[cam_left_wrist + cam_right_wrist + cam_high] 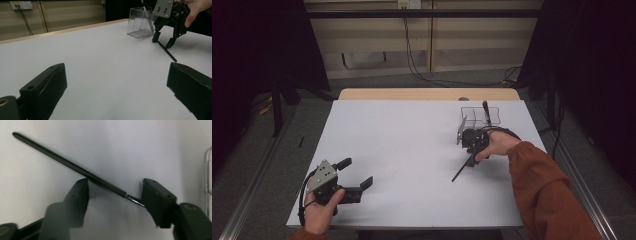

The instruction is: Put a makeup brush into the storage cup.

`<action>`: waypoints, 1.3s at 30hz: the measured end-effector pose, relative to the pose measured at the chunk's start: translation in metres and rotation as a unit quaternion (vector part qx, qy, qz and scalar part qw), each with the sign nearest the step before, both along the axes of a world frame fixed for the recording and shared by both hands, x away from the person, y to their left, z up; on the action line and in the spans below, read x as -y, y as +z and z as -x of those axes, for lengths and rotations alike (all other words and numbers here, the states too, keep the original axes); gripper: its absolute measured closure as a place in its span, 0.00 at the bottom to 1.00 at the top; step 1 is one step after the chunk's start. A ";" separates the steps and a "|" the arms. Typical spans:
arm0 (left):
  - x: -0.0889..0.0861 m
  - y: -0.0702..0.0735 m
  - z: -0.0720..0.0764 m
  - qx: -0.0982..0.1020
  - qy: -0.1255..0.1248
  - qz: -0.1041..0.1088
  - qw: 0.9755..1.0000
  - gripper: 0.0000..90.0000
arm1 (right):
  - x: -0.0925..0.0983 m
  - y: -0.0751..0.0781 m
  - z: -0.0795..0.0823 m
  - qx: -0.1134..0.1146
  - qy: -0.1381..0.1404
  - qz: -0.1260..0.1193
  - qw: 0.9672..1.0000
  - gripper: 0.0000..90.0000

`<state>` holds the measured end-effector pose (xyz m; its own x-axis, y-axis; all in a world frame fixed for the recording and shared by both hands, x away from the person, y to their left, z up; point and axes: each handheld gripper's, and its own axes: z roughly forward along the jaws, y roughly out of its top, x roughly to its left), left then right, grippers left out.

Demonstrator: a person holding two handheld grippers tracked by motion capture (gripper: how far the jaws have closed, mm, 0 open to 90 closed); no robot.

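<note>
High view: clear box (481, 116) holds one upright brush (486, 111); right fingers (472, 156) straddle another brush (462, 170), left spread wide.

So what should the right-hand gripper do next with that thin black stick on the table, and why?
Probably close a little more. The right gripper straddles the thin black brush-like stick, which lies flat on the white table between its fingers; they do not yet seem to clamp it. A clear plastic box already holding a similar stick stands nearby, likely its destination.
</note>
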<state>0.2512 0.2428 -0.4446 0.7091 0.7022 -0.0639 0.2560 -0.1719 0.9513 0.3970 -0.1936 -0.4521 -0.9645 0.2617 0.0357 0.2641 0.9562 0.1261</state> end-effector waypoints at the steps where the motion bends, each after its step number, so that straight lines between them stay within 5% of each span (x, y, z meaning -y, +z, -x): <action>1: 0.000 0.000 0.000 0.000 0.000 0.000 1.000 0.03 | 0.001 0.000 -0.001 -0.001 0.001 -0.004 1.000 0.52; 7: 0.000 0.000 0.000 0.001 -0.002 -0.003 1.000 0.03 | -0.002 0.002 0.001 -0.008 -0.002 0.011 1.000 0.68; 22: 0.000 0.000 0.000 -0.001 -0.001 -0.003 1.000 0.03 | -0.004 0.003 -0.001 -0.018 0.004 0.020 1.000 0.87; 39: 0.000 -0.001 0.000 -0.002 -0.005 -0.003 1.000 0.03 | -0.005 0.003 0.001 -0.022 -0.006 0.025 0.999 0.96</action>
<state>0.2511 0.2427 -0.4453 0.7152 0.6962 -0.0619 0.2575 -0.1802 0.9493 0.3956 -0.1884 -0.4487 -0.9591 0.2755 0.0648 0.2796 0.9578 0.0660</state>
